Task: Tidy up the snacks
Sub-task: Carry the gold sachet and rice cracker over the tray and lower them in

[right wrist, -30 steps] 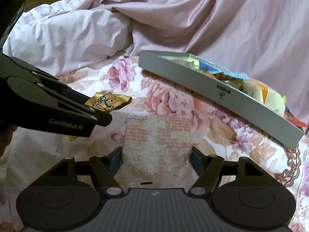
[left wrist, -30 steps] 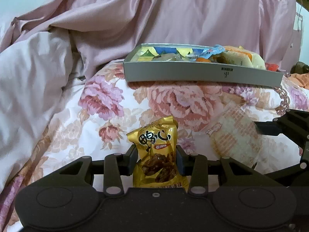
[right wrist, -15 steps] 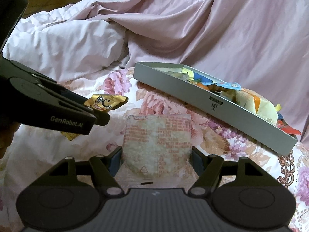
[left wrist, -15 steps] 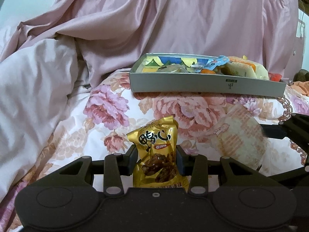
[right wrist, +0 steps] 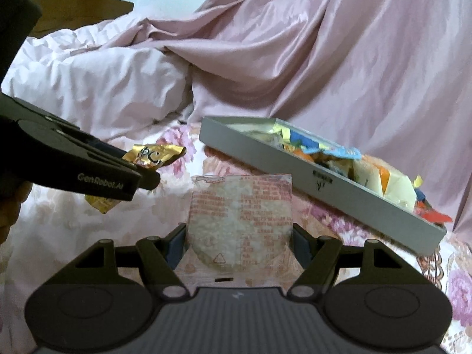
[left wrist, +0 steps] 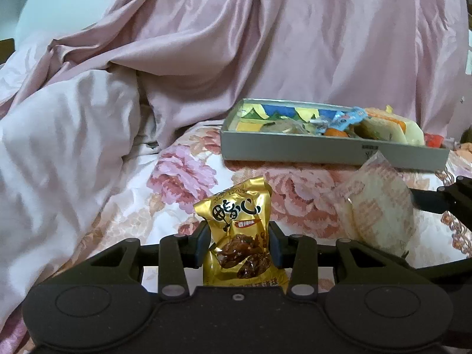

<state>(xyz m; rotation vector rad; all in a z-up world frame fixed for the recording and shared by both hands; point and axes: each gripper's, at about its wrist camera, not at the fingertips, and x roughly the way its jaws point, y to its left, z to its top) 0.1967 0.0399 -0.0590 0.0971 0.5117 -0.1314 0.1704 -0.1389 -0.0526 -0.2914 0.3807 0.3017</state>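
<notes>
My left gripper [left wrist: 239,243] is shut on a gold snack packet [left wrist: 237,230] and holds it upright above the flowered bedspread. The packet also shows in the right wrist view [right wrist: 153,156], sticking out of the left gripper [right wrist: 147,174]. My right gripper [right wrist: 239,242] is shut on a clear round rice cracker packet [right wrist: 240,221], which also shows at the right of the left wrist view [left wrist: 380,203]. A grey tray [left wrist: 333,150] holding several snacks lies ahead of both grippers; in the right wrist view the tray [right wrist: 324,185] is to the right.
The flowered bedspread [left wrist: 183,171] lies under the grippers. A pale pink duvet [left wrist: 59,153] is heaped at the left and a pink satin sheet [left wrist: 295,44] rises behind the tray. A wooden headboard [right wrist: 79,8] shows at far left.
Both grippers, still holding their packets, have risen and tilted; the tray now sits lower and further off in both views. The cracker packet stands nearer the tray's front wall.
</notes>
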